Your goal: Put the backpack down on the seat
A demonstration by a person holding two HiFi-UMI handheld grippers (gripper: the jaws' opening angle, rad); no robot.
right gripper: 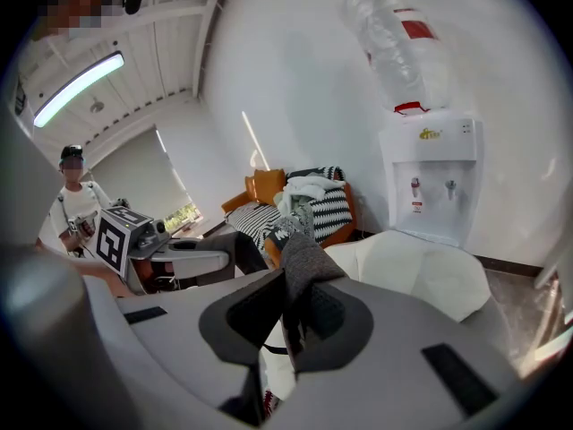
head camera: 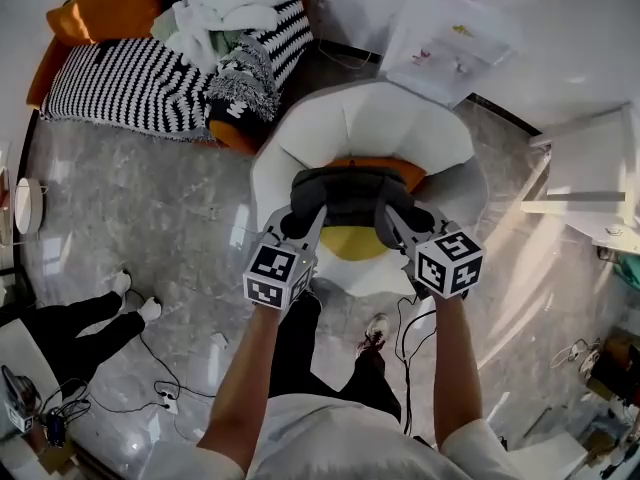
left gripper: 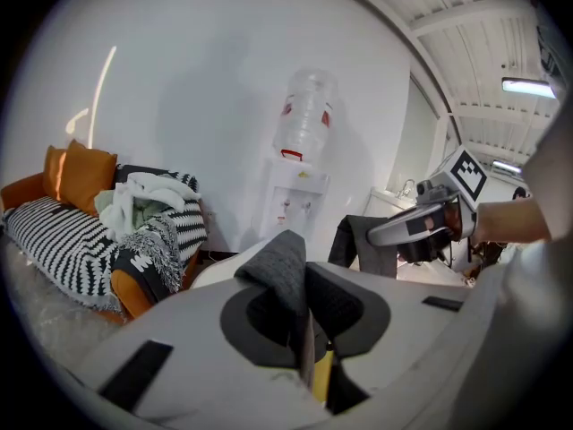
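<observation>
i have the backpack [head camera: 352, 196] hanging between my two grippers, low over the white seat [head camera: 350, 118]. from the head view i cannot tell whether its bottom touches the cushion yet. my left gripper [head camera: 303, 223] is clamped on one grey shoulder strap [left gripper: 285, 271], which rises in a fold from between the pads. my right gripper [head camera: 398, 223] is pinched on the other strap [right gripper: 303, 262] the same way.

i judge the bag soft and floppy: the woven straps bend over my pads and the body sags between them. it looks light enough for two narrow grips, though a loaded bag would drag the webbing through. the webbing looks coarse, so it should not slip much. nothing about it seems fragile. the straps near their top ends are the sensible place to hold, since the body offers no firm edge, and a grip there should let it settle upright.

the bag is dark grey across the top and straps, with an orange panel on the far side and a yellow patch on the near side.
</observation>
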